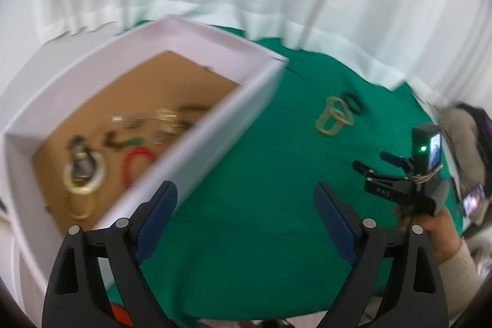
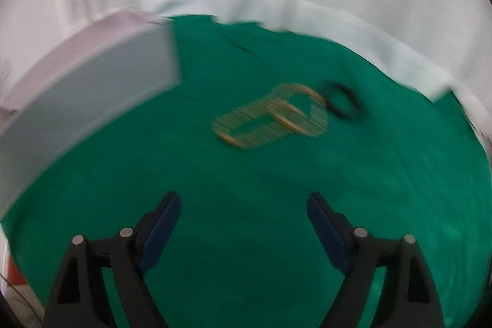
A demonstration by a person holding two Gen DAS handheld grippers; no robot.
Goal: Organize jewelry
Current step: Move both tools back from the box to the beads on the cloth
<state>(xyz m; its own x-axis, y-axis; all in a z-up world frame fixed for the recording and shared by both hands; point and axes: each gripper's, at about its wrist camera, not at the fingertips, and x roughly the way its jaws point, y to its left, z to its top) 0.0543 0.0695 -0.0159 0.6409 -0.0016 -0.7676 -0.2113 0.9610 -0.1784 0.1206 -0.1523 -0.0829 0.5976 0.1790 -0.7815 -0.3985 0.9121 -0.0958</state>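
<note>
Inside, your white box held a cream ring, a red bangle and blurred pieces. Beside that box, gold bangles and a black ring lay on the green bench. Both tongs, left and right, gaped empty.

right tool wide apart, empty | gold bangles beside black ring

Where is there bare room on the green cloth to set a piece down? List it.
Free: the wide green cloth between the white box and the gold bangles, reaching to the near edge. Crowded: around the bangles and the black ring beside them, and inside the box, whose brown floor holds blurred jewelry.
</note>
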